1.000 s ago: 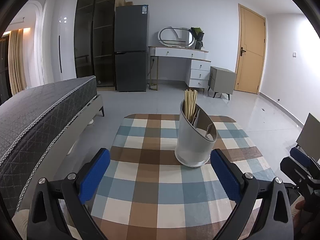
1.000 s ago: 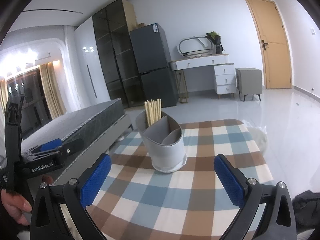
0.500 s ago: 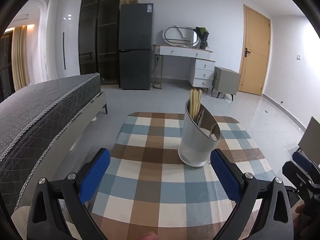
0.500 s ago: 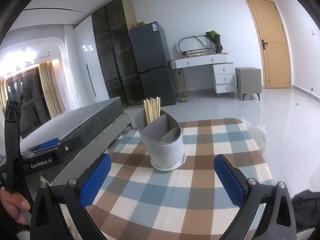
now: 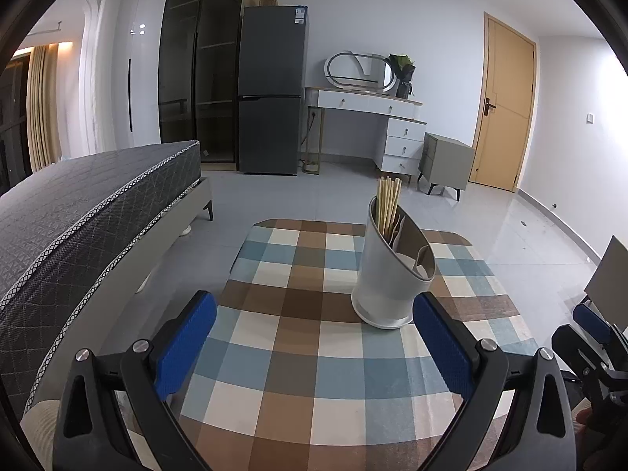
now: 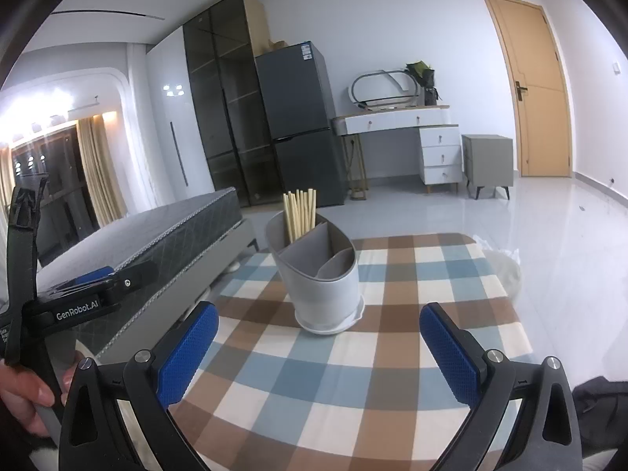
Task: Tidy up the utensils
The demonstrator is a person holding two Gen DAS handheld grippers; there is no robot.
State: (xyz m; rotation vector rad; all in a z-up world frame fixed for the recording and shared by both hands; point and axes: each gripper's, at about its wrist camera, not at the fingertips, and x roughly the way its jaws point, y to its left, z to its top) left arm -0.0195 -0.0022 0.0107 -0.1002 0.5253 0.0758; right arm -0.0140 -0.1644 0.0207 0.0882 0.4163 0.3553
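Holder (image 5: 386,274) drifted right; two hand-held grippers (image 5: 314,337) (image 6: 318,343) wide, empty; one chopstick bundle (image 6: 300,214).

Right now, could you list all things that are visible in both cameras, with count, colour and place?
Utensil holder: one, light grey, on the checked cloth, between the open fingers of both grippers.
Chopsticks: one bundle, pale wood, upright in the holder's rear compartment.
Tablecloth: one, brown, blue and cream checks, covering the table.
Bed: one, dark grey, left.
Fridge: one, dark, back wall.
Dressing table: one, white, beside the fridge.
Door: one, wooden, right.
Left gripper: black, blue pads, open.
Right gripper: same, open.
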